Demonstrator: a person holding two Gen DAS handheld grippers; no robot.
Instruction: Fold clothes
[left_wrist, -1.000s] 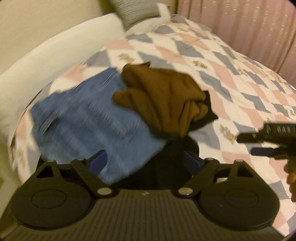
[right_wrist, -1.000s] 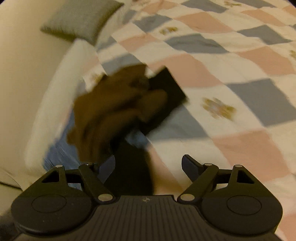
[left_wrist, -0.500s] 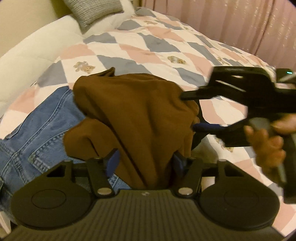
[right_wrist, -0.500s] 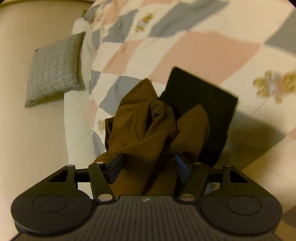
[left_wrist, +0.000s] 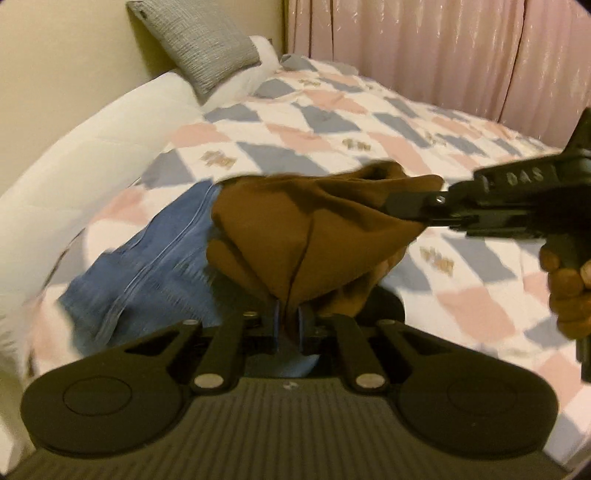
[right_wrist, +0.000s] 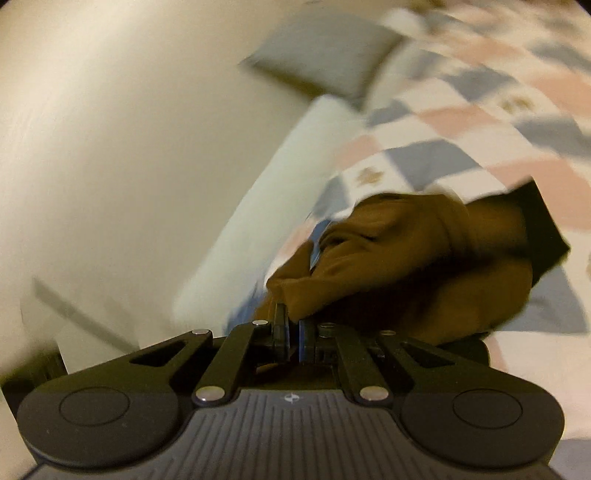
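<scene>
A brown garment (left_wrist: 314, 229) hangs bunched above the bed, held at two points. My left gripper (left_wrist: 287, 321) is shut on its near lower fold. From the right comes my right gripper (left_wrist: 406, 208), shut on the garment's far edge, with a person's hand (left_wrist: 569, 288) on its handle. In the right wrist view the right gripper (right_wrist: 293, 332) pinches the brown garment (right_wrist: 399, 266) close to the lens. Blue jeans (left_wrist: 147, 280) lie flat on the quilt beneath, and a black garment (right_wrist: 543, 236) shows under the brown one.
The bed carries a quilt (left_wrist: 332, 122) of pink, grey and white diamonds. A white duvet roll (left_wrist: 85, 170) runs along the left wall, with a grey cushion (left_wrist: 199, 40) at its far end. Pink curtains (left_wrist: 443, 55) close off the far side.
Both grippers went from open to shut on the brown garment. They have lifted it off the pile and drawn it apart, the right one pulling to the right.
</scene>
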